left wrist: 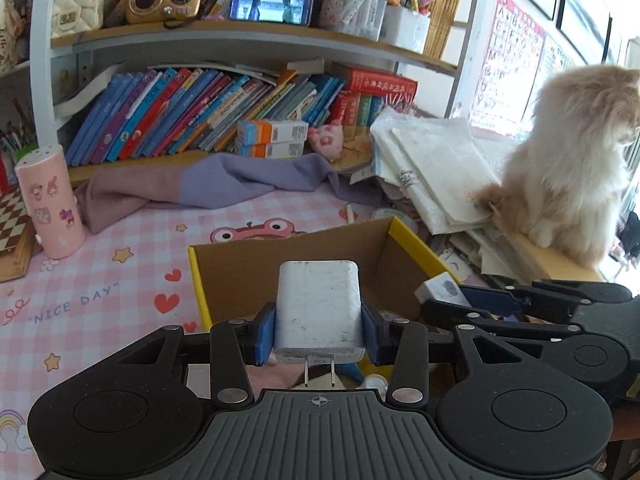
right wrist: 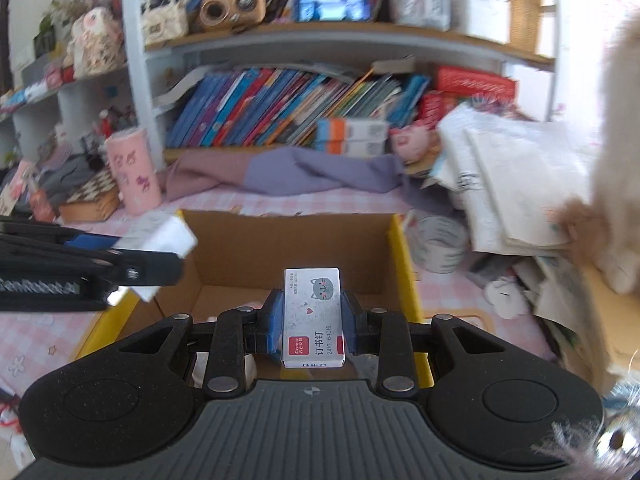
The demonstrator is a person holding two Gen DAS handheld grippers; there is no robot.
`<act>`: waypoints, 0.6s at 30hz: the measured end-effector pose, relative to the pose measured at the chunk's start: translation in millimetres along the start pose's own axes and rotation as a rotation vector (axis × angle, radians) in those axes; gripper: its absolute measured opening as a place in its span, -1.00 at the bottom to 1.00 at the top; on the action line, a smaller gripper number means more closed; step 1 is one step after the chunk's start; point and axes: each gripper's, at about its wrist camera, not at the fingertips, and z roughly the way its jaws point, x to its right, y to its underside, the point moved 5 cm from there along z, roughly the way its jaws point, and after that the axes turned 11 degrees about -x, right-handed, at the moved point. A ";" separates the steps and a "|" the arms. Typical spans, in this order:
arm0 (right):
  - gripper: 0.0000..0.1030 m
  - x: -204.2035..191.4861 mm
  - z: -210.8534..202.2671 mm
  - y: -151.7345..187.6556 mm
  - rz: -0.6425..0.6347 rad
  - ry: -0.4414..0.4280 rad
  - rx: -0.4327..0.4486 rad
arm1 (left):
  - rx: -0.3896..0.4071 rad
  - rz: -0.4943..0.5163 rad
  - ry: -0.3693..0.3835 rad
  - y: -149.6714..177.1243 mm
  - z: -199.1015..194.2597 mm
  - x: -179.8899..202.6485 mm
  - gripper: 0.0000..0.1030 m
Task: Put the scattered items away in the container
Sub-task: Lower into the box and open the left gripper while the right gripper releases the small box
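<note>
The left gripper (left wrist: 319,330) is closed on a white rectangular plastic plug-in charger (left wrist: 318,308), its prongs pointing back toward the handle. The right gripper (right wrist: 308,326) is clamped on a small grey staple box printed with a cat (right wrist: 313,316). The open yellow-edged cardboard box (right wrist: 404,264) lies directly ahead of and below both sets of tongs. Recommendation: carry each item fully past the near rim, lower it close to the floor, then release one at a time so the two grippers, already near each other, do not collide.

Crowded bookshelf (left wrist: 240,40) behind pink checked tabletop (left wrist: 100,280); bright window (left wrist: 580,8).
</note>
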 end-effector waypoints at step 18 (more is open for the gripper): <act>-0.44 -18.9 67.9 8.4 -0.177 -0.055 -0.189 | -0.161 -0.022 -0.022 11.9 55.1 -7.1 -0.19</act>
